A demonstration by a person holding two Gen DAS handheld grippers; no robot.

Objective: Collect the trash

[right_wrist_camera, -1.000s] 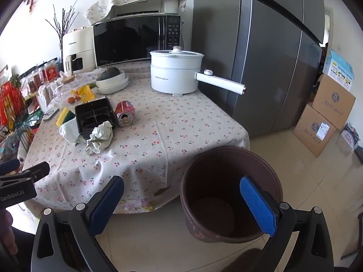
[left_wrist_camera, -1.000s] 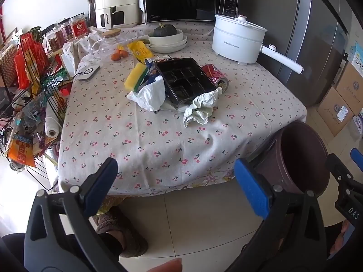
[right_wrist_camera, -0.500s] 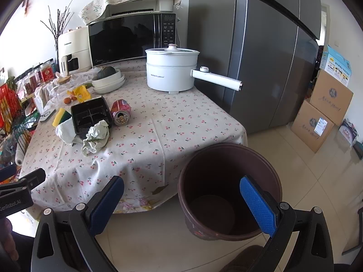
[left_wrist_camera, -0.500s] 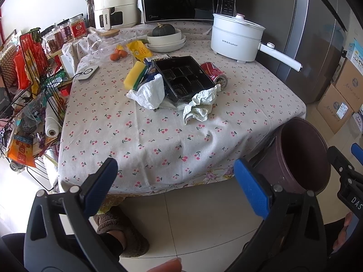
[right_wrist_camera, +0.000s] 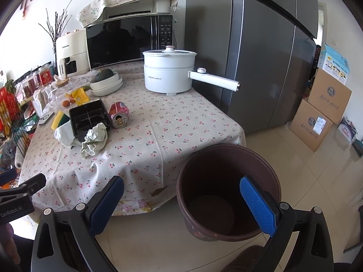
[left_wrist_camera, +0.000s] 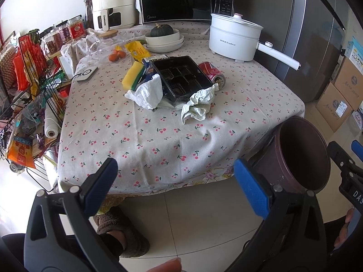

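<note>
On the cherry-print tablecloth [left_wrist_camera: 158, 136] lie a crumpled greenish paper [left_wrist_camera: 199, 104], a white crumpled bag [left_wrist_camera: 147, 93], a black plastic tray [left_wrist_camera: 181, 77] and a red can on its side [left_wrist_camera: 213, 73]. The same paper [right_wrist_camera: 95, 139], tray [right_wrist_camera: 88, 116] and can [right_wrist_camera: 119, 114] show in the right wrist view. A brown bin [right_wrist_camera: 226, 188] stands on the floor by the table corner; it also shows in the left wrist view [left_wrist_camera: 301, 156]. My left gripper [left_wrist_camera: 174, 181] is open, below the table's front edge. My right gripper [right_wrist_camera: 181, 201] is open, over the bin's near rim.
A white electric pot with a long handle [right_wrist_camera: 170, 70], a microwave [right_wrist_camera: 127, 40], stacked bowls with a squash [left_wrist_camera: 164, 38] and a yellow sponge [left_wrist_camera: 132, 76] are further back. A wire rack [left_wrist_camera: 27, 95] stands left. A fridge [right_wrist_camera: 267, 56] and cardboard boxes [right_wrist_camera: 317, 117] stand right.
Both grippers have moved slightly closer to the table and bin. Both stay open and empty; nothing on the table has moved.
</note>
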